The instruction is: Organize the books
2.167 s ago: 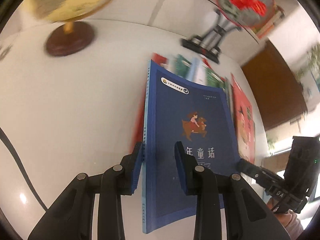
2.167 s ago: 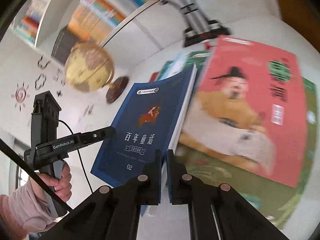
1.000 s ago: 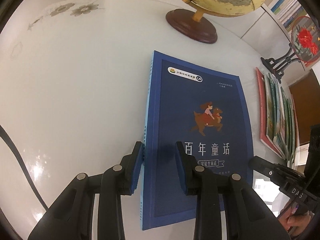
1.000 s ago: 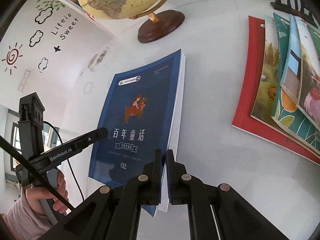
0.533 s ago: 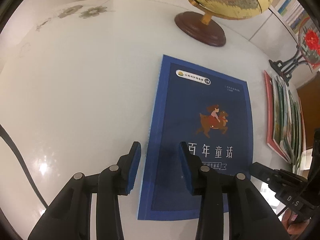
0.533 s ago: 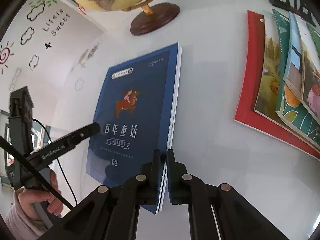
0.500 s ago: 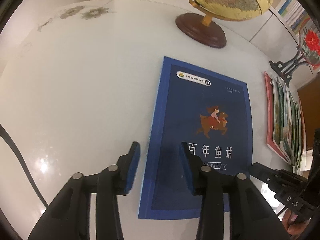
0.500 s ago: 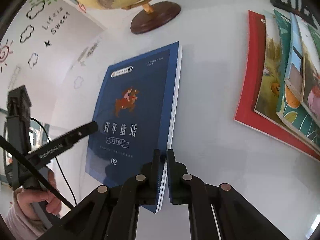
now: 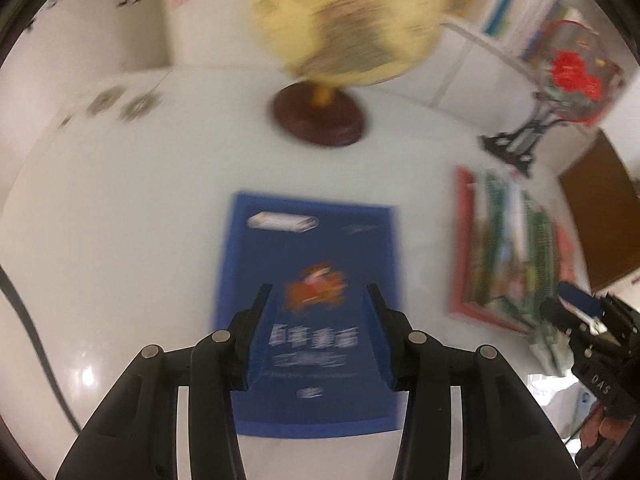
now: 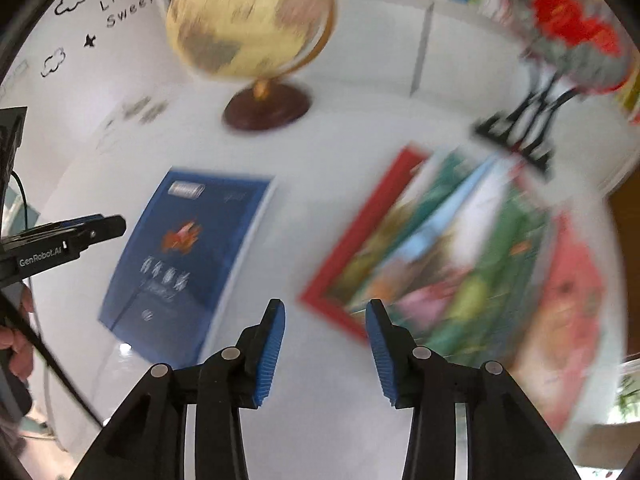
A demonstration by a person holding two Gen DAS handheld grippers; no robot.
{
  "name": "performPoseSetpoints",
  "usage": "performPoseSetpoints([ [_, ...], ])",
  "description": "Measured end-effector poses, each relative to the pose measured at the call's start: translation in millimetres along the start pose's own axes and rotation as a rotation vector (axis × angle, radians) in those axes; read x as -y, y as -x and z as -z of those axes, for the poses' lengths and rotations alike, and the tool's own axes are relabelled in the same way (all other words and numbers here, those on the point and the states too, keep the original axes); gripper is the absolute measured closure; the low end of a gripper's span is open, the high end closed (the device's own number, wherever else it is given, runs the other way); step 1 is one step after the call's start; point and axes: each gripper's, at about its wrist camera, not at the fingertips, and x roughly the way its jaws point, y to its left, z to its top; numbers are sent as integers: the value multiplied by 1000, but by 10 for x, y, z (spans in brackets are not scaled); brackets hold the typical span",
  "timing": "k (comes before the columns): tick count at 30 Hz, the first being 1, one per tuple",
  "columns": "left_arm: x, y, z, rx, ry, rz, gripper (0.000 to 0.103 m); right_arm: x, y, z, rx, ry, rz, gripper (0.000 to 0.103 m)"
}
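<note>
Blue book (image 9: pixel 308 280) flat on the white table (image 9: pixel 120 220), both grippers empty.

I've got the left gripper (image 9: pixel 316 312) spread wide over the cover, probably not touching; blur makes it hard to call. Right gripper (image 10: pixel 325 320) also wide, over bare table between the blue book (image 10: pixel 188 256) and the fanned stack of picture books (image 10: pixel 460 264). Globe (image 10: pixel 256 36) stands behind.

Left gripper (image 9: pixel 316 332), right gripper (image 10: pixel 325 342): black linkage arms, silver rivets, blue ribbed pads (image 10: pixel 271 354). White "GenRobot.AI" lettering, black cable, bare fingers (image 10: pixel 16 350).
</note>
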Motion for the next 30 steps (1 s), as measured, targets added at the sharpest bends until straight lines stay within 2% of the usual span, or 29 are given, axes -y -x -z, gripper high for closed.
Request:
performPoseSetpoints([
  [1,144,27,-29,14,-26,17,61,55,86,-2,33,-1,13,62],
  [2,229,38,-57,21,-42,28,61,162,250,26,102,-7,38,58],
  [3,366,46,-87,28,-66,42,61,245,380,68,161,-13,53,48],
  [5,634,20,-151,35,-111,69,61,352,586,155,273,-27,69,40],
  [7,948,-39,-187,31,-161,99,61,519,785,317,393,-63,96,24],
  [8,1054,-67,-189,29,-176,110,61,649,862,430,444,-106,112,11],
  [9,1213,-106,-188,26,-201,129,61,737,892,504,466,-142,122,7],
  [10,1376,-154,-180,18,-226,145,61,823,920,585,480,-181,127,7],
  [15,2085,-364,-154,-30,-350,217,61,1485,766,909,387,-397,116,7],
  [19,2535,-550,-133,-75,-401,253,61,1940,634,1108,332,-536,91,7],
  [21,2691,-627,-137,-97,-414,267,61,2103,608,1191,327,-577,91,7],
  [25,2894,-746,-138,-113,-413,288,60,2265,520,1221,295,-568,106,7],
  [27,2941,-803,-145,-124,-397,276,52,2327,501,1262,291,-562,105,7],
  [28,2941,-813,-153,-125,-392,270,41,2361,474,1268,287,-562,104,7],
  [30,2938,-822,-160,-103,-373,251,26,2413,416,1274,276,-557,104,7],
])
